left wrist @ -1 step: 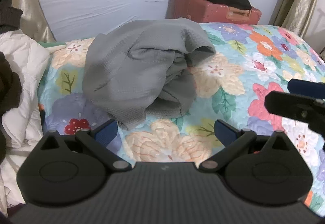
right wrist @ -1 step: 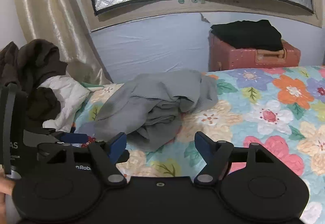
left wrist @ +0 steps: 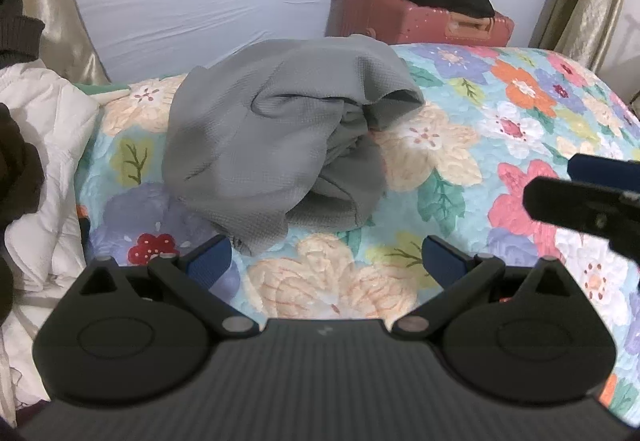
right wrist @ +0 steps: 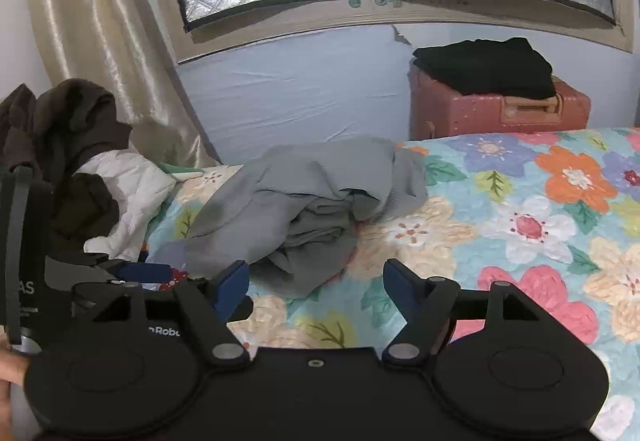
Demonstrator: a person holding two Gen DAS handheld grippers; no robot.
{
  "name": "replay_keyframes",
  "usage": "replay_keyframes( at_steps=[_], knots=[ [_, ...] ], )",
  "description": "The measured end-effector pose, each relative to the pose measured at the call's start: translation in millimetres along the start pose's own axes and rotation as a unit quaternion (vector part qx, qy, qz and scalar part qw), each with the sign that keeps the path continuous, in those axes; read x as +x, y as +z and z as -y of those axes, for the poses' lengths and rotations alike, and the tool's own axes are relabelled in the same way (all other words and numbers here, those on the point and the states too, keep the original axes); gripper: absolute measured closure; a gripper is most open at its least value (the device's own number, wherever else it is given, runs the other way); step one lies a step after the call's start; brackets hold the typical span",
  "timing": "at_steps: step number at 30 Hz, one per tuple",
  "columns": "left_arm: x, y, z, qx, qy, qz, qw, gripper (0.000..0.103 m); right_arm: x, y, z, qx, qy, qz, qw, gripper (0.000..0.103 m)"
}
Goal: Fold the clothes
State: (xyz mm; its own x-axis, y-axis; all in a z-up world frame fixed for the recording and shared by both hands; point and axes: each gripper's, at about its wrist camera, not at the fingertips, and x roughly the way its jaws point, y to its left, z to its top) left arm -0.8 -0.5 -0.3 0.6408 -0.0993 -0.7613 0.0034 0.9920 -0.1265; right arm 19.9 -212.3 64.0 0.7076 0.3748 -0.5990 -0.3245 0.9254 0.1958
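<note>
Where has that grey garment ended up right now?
The grey garment lies crumpled on the floral quilt, just ahead of both open grippers in both wrist views. A white quilted heap sits to its left, a pink suitcase behind to its right.

nothing has changed: both earlier pictures come from the same instant as the current ones. the crumpled grey garment (left wrist: 276, 153) lies in the same heap on the floral bedspread (left wrist: 500, 129), and the left gripper (left wrist: 324, 261) and right gripper (right wrist: 316, 285) hang just short of it with jaws spread wide and empty, exactly as before.
</note>
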Motion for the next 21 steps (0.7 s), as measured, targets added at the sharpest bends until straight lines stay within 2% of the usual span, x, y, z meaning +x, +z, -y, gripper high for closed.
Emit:
replay_keyframes(
  at_steps=[6, 21],
  knots=[
    [-1.6, -3.1, 1.9, 0.015, 0.007, 0.006, 0.9998, 0.000, -2.3, 7.8, 6.5, 0.004, 0.009, -0.006, 1.000, 0.025],
    [-7.7, -0.8, -4.1, -0.001, -0.003, 0.008, 1.0000, 0.000, -11.5, 5.6, 27.5, 0.013, 0.018, -0.024, 0.999, 0.023]
  ],
)
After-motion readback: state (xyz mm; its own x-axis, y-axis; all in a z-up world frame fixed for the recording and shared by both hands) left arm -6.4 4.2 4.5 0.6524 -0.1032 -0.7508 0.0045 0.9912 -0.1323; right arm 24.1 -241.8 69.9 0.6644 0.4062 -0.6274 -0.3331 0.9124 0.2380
